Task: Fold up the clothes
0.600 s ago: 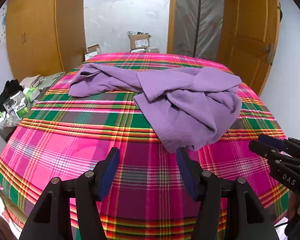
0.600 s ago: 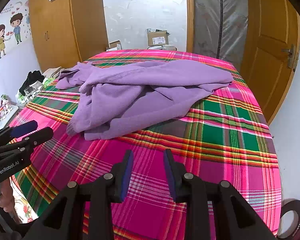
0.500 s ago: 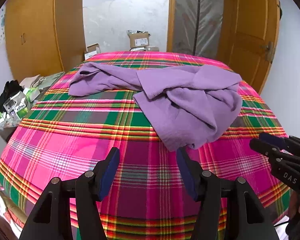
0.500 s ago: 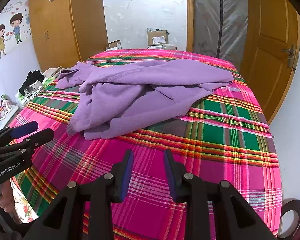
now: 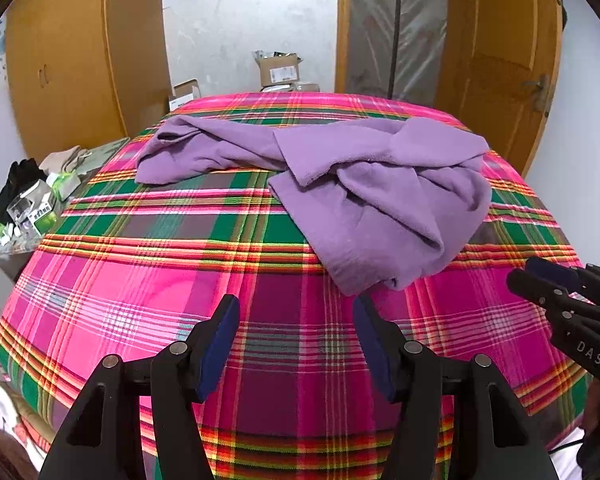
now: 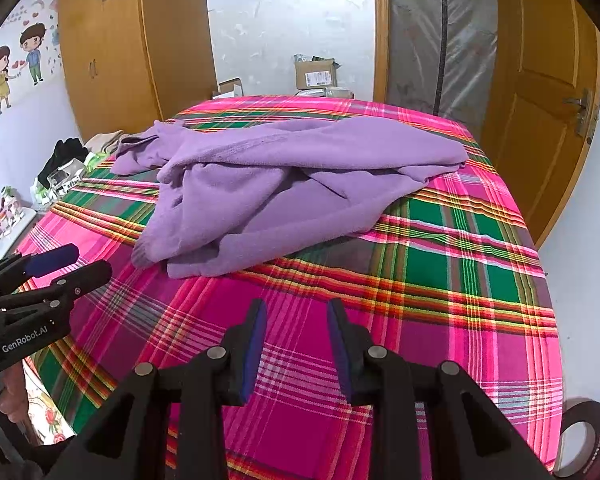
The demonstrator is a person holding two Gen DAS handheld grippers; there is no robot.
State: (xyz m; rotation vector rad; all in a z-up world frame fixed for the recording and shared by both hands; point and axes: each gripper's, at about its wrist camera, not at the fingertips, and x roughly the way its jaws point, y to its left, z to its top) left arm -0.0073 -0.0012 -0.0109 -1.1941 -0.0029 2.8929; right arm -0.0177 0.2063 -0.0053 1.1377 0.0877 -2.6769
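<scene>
A crumpled purple fleece garment [image 5: 364, 196] [image 6: 284, 192] lies bunched across the far half of the pink, green and yellow plaid bedspread [image 5: 148, 272] [image 6: 452, 288]. My left gripper [image 5: 296, 308] hovers open above the near bedspread, just short of the garment's nearest hem corner, nothing between its blue pads. My right gripper [image 6: 296, 312] is also open and empty, with a narrower gap, short of the garment's near edge. Each gripper shows in the other's view: the right gripper [image 5: 540, 276] at the right edge, the left gripper [image 6: 76, 264] at the left edge.
Wooden wardrobes [image 5: 76, 60] stand at the back left and a wooden door [image 6: 540, 92] at the right. Cardboard boxes [image 5: 278, 70] sit behind the bed. Boxes and dark clothing clutter [image 5: 28, 200] lie left of the bed. A tape roll [image 6: 584, 440] lies at the lower right.
Both views have drifted very slightly; the garment sits marginally higher in the left wrist view. Both grippers stay open and the garment has not moved.
</scene>
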